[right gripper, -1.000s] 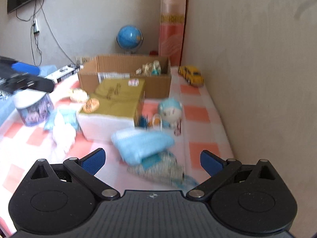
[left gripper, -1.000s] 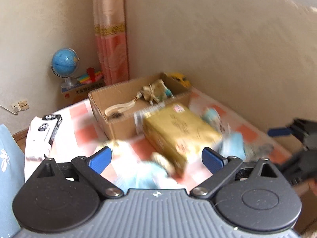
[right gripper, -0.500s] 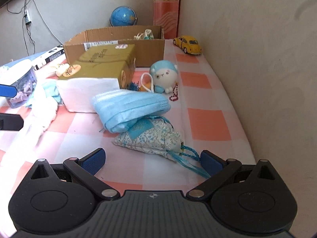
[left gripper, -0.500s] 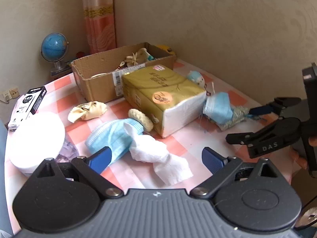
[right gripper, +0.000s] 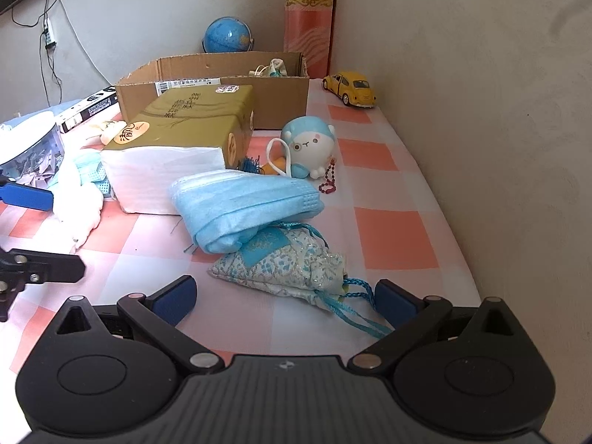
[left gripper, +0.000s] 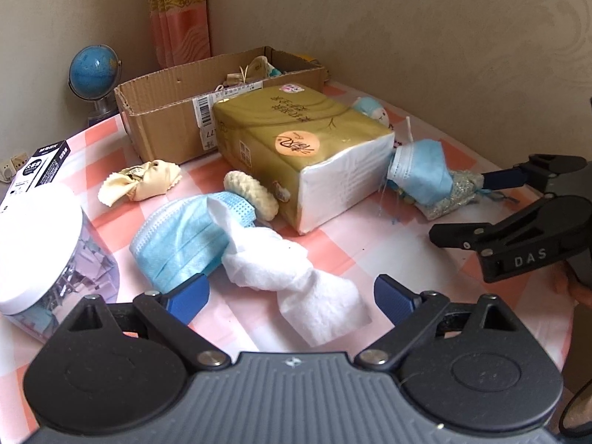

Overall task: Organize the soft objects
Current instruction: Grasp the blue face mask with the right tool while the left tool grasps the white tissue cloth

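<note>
"DAS" on right gripper (left gripper: pixel 481 203); both grippers spread, left gripper (left gripper: pixel 288 292) just narrowing, empty. Cardboard box (left gripper: pixel 166 118) holds small pouches.

L wrist cam: sits just behind left gripper (left gripper: pixel 290 296), looks fwd and down over the checked tablecloth (left gripper: pixel 333 248) toward the room corner w/ curtain (left gripper: pixel 180 14); close-up on white tissue (left gripper: pixel 296 277) and a blue mask (left gripper: pixel 181 238). R wrist cam: same mount behind right gripper (right gripper: pixel 285 296), tilted down, faces the same corner from further right, wall alongside; floral pouch (right gripper: pixel 285 270) nearest. Shared: tissue pack (left gripper: pixel 296 140), cardboard box (left gripper: pixel 174 111), globe (right gripper: pixel 227 35); each cam sees the other gripper at frame edge.
</note>
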`<state>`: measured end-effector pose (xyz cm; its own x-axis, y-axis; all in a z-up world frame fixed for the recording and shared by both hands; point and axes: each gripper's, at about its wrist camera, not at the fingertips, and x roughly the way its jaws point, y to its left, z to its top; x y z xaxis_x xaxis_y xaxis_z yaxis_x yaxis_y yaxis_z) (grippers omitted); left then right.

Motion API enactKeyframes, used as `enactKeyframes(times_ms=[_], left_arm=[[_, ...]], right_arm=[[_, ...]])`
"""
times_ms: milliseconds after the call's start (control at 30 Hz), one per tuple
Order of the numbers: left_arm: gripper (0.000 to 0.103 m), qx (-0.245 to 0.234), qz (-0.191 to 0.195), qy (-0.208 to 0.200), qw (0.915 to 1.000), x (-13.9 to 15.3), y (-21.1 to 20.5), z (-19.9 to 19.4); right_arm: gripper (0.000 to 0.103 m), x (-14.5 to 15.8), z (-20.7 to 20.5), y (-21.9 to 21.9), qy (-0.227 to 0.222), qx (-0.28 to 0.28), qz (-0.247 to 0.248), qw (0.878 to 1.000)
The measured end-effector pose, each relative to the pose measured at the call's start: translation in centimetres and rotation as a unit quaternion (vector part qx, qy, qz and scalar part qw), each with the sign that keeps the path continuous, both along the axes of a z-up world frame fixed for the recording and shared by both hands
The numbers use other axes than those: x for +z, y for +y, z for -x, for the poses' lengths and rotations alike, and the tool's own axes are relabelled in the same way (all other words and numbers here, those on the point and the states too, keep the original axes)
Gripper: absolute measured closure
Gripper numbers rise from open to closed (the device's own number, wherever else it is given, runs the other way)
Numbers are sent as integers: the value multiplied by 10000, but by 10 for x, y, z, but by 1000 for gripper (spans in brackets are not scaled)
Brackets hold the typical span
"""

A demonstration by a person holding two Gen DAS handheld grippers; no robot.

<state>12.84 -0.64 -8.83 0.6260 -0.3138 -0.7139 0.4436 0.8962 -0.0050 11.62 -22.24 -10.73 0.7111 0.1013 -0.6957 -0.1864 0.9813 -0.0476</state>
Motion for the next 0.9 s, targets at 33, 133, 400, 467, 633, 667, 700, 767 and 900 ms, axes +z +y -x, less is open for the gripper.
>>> enactKeyframes(times_ms=[33,133,400,467,633,667,700,767,900], left_arm=[[9,22,16,-8,10000,-1,0,-1],[17,107,2,-27,9999,-4,-3,-5],[58,179,74,-51,9998,-2,-6,-8],[58,240,96,-25,9997,-1,-5,-6],[59,358,221,80,9991,0,0,0],[59,378,242,86,9990,1,1,1],[59,395,260,93,9988,1,2,2],[59,397,303,133,9987,1,2,2],[59,386,342,137,9986,2,2,2]], right_arm=[[0,0,0,0,-11,0,-1,10000],[0,-1,1,-1,-37,8,-8,10000],[0,0,1,0,-21,8,0,10000],[0,2,0,0,25,31,20,10000],[0,10,2,4,-72,257,20,9996],[0,12,2,4,-127,308,-13,9994],[0,15,2,5,-184,376,-42,9991],[0,20,-2,7,-279,515,-53,9983],[0,22,-17,13,-363,705,14,9968]])
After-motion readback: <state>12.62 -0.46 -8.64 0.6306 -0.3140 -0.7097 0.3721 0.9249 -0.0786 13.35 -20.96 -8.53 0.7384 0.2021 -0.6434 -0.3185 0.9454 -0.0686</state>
